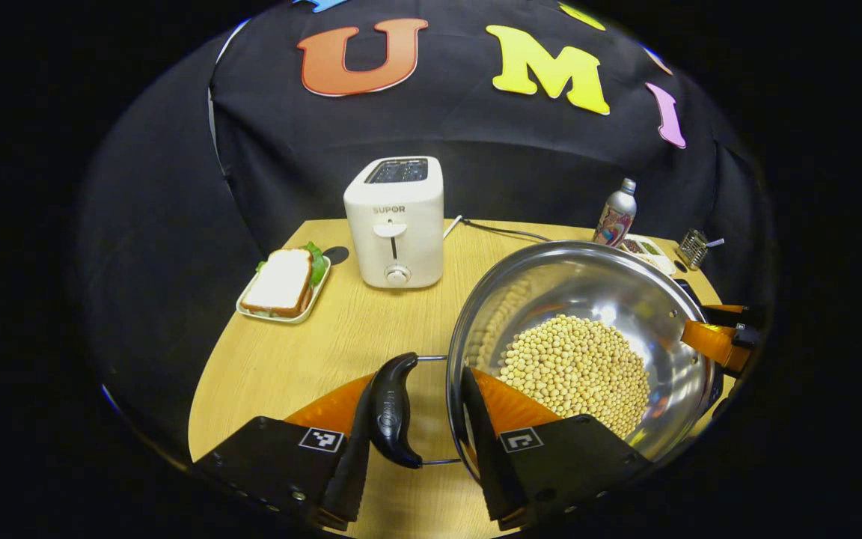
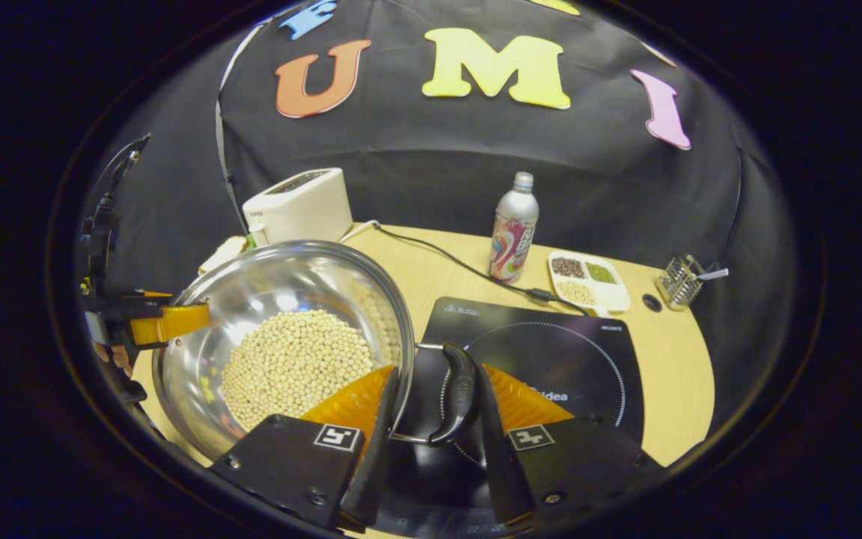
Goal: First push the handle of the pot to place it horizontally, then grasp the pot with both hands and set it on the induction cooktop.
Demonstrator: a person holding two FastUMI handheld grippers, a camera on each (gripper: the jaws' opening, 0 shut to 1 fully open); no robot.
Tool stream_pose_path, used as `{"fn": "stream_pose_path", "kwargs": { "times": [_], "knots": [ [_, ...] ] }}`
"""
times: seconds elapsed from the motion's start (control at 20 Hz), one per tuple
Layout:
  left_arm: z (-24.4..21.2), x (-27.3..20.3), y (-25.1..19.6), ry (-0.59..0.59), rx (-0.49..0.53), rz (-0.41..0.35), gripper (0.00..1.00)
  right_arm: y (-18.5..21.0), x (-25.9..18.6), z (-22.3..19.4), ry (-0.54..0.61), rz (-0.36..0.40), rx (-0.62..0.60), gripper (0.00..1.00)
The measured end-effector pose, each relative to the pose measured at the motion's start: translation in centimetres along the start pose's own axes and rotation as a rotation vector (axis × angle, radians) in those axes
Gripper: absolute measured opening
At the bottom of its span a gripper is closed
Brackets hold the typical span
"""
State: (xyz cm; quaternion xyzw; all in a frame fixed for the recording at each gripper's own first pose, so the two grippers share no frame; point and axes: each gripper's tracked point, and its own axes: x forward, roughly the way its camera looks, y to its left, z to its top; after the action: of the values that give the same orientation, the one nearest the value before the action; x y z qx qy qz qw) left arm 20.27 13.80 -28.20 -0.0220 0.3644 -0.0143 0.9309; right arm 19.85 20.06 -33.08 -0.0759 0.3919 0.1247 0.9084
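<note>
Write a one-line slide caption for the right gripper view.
Right hand-held gripper straddles the bean-filled pot rim and its black handle, beside the induction cooktop.

pot (image 1: 625,299) silver | beans (image 1: 577,370) cream | toaster (image 1: 395,221) white | cooktop (image 2: 551,359) black

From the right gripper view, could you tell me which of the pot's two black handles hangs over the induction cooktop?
The handle between the right gripper's own fingers: it sits above the black induction cooktop. The other, at the far rim by the left gripper, is off it.
</note>
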Motion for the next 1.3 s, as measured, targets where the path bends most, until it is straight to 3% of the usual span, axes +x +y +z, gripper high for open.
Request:
{"fn": "stream_pose_path", "kwargs": {
  "times": [0.35, 0.7, 1.0, 1.3],
  "knots": [
    [3.9, -4.5, -4.3, -0.070, 0.050, -0.010, 0.60, -4.5, -5.7, 2.9, -0.047, -0.012, 0.035, 0.58],
    [7.6, -6.3, -12.3, -0.118, 0.097, -0.065, 0.61, -13.0, -10.2, 4.9, -0.090, -0.059, 0.077, 0.58],
    [9.2, -5.5, -19.0, -0.140, 0.130, -0.100, 0.60, -20.0, -11.4, 4.7, -0.108, -0.102, 0.126, 0.55],
    [8.2, -2.6, -23.1, -0.113, 0.126, -0.131, 0.60, -24.4, -9.7, 2.9, -0.085, -0.137, 0.131, 0.55]
  ]
}}
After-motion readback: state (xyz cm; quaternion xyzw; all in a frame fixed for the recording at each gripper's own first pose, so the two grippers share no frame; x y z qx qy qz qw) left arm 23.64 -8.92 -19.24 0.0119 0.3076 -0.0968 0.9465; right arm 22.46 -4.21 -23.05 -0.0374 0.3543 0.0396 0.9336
